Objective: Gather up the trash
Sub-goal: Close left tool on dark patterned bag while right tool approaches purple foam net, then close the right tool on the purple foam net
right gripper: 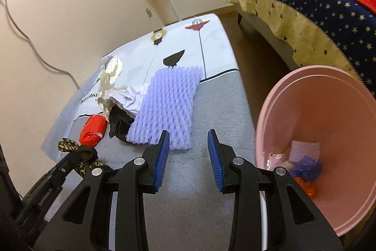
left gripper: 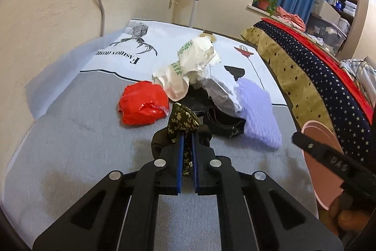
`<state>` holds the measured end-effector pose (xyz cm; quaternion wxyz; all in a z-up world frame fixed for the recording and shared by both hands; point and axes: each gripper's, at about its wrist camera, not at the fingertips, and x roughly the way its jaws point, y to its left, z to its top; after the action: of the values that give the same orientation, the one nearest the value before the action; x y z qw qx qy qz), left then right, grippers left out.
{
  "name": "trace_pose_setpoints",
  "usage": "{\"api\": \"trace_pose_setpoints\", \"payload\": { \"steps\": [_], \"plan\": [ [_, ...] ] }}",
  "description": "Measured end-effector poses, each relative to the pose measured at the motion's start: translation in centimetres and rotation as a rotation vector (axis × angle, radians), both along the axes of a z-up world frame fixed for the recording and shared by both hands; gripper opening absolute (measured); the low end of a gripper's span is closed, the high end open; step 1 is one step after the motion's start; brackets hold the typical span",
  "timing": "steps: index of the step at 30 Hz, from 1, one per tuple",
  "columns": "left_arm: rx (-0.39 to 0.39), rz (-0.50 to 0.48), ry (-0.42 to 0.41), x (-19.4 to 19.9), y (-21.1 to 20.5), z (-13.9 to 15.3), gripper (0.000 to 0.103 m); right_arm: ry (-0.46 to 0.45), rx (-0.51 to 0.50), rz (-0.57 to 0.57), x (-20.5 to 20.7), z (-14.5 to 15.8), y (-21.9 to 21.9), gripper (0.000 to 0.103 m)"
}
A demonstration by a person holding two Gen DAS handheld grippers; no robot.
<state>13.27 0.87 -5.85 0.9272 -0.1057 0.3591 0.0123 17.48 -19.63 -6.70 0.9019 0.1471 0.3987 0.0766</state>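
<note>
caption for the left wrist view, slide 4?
Left gripper shut on a patterned fabric scrap above the grey table; red wrapper and purple foam net remain.

A grey tabletop (left gripper: 70, 138) carries a white cloth (left gripper: 164, 39) printed with black drawings. Beside a lilac foam net (right gripper: 168, 107) lie a bright red wad (left gripper: 143, 105), white crumpled paper (left gripper: 221, 91) and a cream bag with green print (left gripper: 188, 62). The black, blue-padded left claw (left gripper: 186, 133) pinches black fabric with a gold floral pattern (left gripper: 182, 118). Right of the net stands a pink bin (right gripper: 329, 109).
</note>
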Motion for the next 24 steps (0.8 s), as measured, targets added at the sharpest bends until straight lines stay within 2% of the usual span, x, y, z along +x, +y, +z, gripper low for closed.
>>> {"api": "trace_pose_setpoints", "payload": {
  "steps": [12, 17, 24],
  "plan": [
    [-0.011, -0.004, 0.012, 0.9, 0.1, -0.6, 0.006, 0.069, -0.007, 0.025, 2.2, -2.5, 1.6, 0.033],
    [-0.019, -0.003, 0.021, 1.1, 0.2, -0.9, 0.006, 0.071, -0.020, 0.043, 2.4, -2.7, 2.0, 0.013],
    [-0.021, -0.006, 0.009, 0.9, 0.2, -0.6, 0.006, 0.010, -0.037, 0.068, 1.5, -0.9, 2.2, 0.010]
  ]
}}
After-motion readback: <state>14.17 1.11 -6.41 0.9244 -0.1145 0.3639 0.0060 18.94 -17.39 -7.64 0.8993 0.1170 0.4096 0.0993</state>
